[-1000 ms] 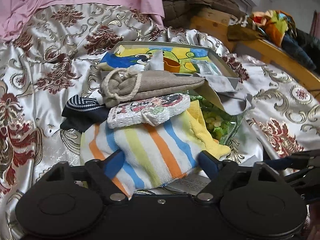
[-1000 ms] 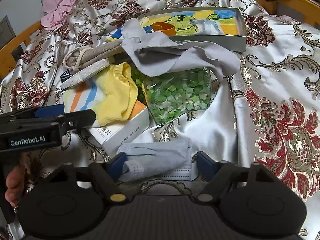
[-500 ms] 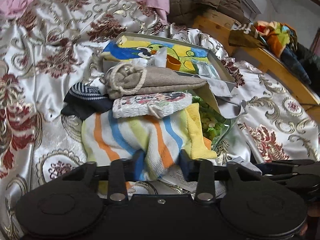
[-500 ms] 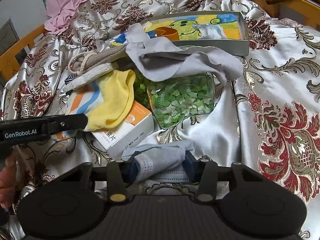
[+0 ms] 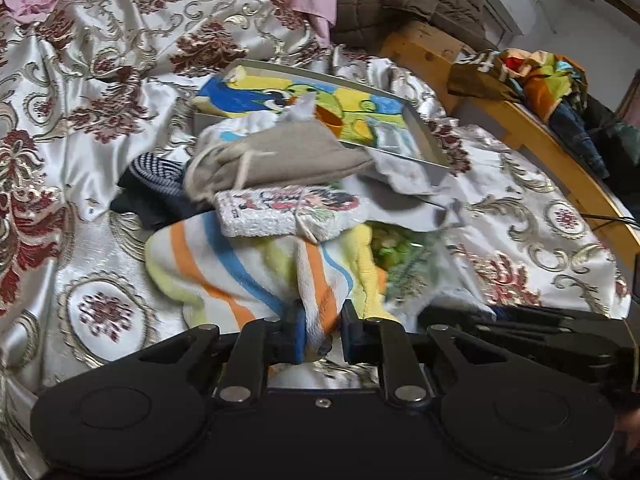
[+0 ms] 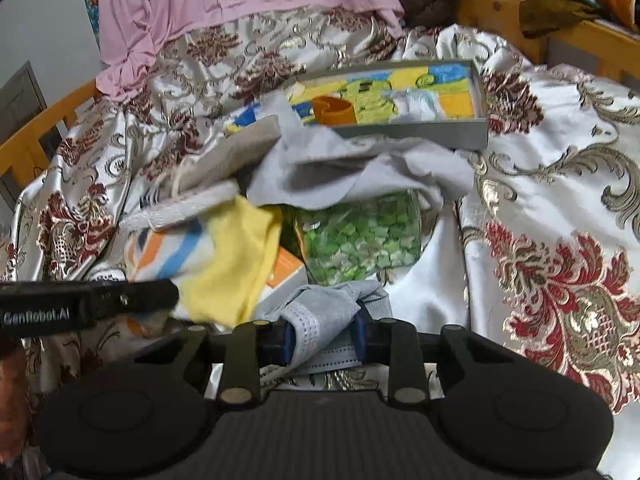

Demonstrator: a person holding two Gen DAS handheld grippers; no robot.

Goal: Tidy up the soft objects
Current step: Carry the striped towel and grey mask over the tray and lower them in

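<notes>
Two tools are clenched: your left tool [image 5: 320,330] pinches the striped towel [image 5: 240,268], your right tool [image 6: 322,338] the grey mask [image 6: 320,316] just beside that towel.

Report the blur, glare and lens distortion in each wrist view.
Left wrist view: motion blur smears the striped towel and drawstring pouch; fisheye curves the bed rail. Right wrist view: softer blur on the grey cloth; sheen glints off the satin bedspread; corners vignette black.
</notes>
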